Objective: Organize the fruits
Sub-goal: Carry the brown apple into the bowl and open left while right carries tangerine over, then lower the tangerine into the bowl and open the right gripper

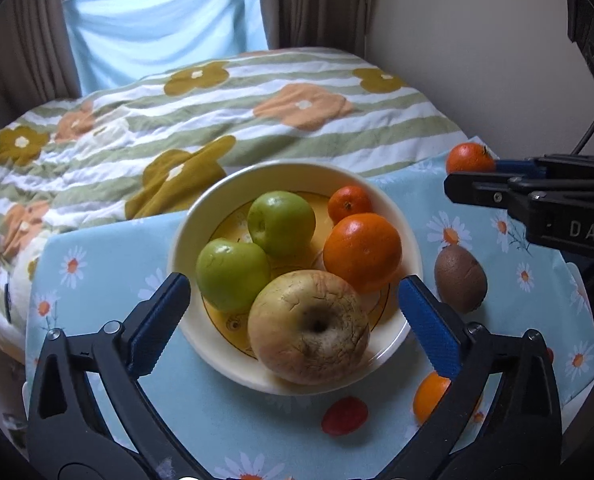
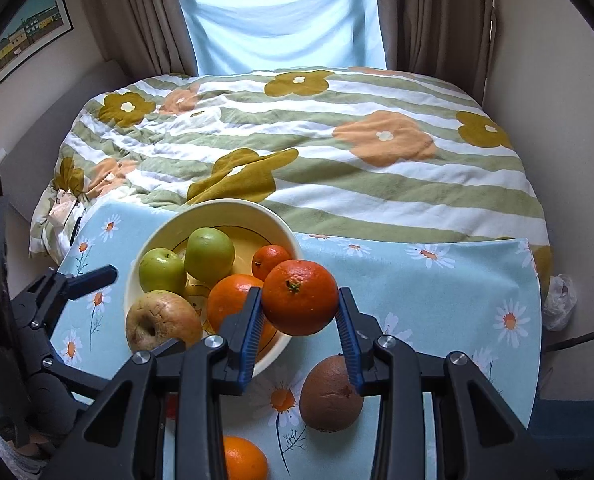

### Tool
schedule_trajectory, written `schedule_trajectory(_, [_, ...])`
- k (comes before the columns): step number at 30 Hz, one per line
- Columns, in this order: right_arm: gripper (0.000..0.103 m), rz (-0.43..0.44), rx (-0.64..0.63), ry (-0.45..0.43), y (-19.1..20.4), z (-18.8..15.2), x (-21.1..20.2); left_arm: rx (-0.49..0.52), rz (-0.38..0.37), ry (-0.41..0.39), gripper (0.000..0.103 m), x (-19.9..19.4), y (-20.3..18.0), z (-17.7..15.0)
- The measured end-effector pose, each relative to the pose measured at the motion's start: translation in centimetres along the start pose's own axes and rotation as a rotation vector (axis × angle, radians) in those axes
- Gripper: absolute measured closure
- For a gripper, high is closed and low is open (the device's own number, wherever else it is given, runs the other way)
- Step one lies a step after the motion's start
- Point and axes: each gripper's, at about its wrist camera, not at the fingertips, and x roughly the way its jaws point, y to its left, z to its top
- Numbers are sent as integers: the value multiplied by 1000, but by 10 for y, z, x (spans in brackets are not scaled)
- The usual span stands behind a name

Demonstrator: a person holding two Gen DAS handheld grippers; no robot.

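Note:
A cream bowl (image 1: 407,232) (image 2: 281,224) on the daisy tablecloth holds two green apples (image 1: 281,222) (image 1: 231,272), a wrinkled yellow apple (image 1: 309,326) (image 2: 161,322), an orange (image 1: 363,252) (image 2: 233,300) and a small tangerine (image 1: 349,202) (image 2: 271,260). My left gripper (image 1: 297,324) is open wide. Its blue pads (image 1: 165,320) stand on either side of the yellow apple without touching it. My right gripper (image 2: 299,300) is shut on a tangerine (image 2: 299,298) and holds it above the bowl's right rim. In the left wrist view it shows at the right edge (image 1: 473,176) with that tangerine (image 1: 471,158).
On the cloth to the right of the bowl lie a brown kiwi (image 1: 461,280) (image 2: 331,394), another orange (image 1: 431,396) (image 2: 243,460) and a small red fruit (image 1: 344,416). A bed with a flowered duvet (image 2: 337,152) lies beyond the table. A plastic bag (image 2: 559,300) sits at the far right.

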Motion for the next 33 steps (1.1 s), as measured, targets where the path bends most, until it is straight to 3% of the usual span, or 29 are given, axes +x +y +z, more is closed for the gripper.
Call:
schedule_trajectory(14, [70,35,-46,-5,23,6,1,-95,61,-32,0,-46,47,-9])
schedule_trajectory(33, [69,153,-153,82,76,16,61,-238,164,-5,0,-61,98,-39])
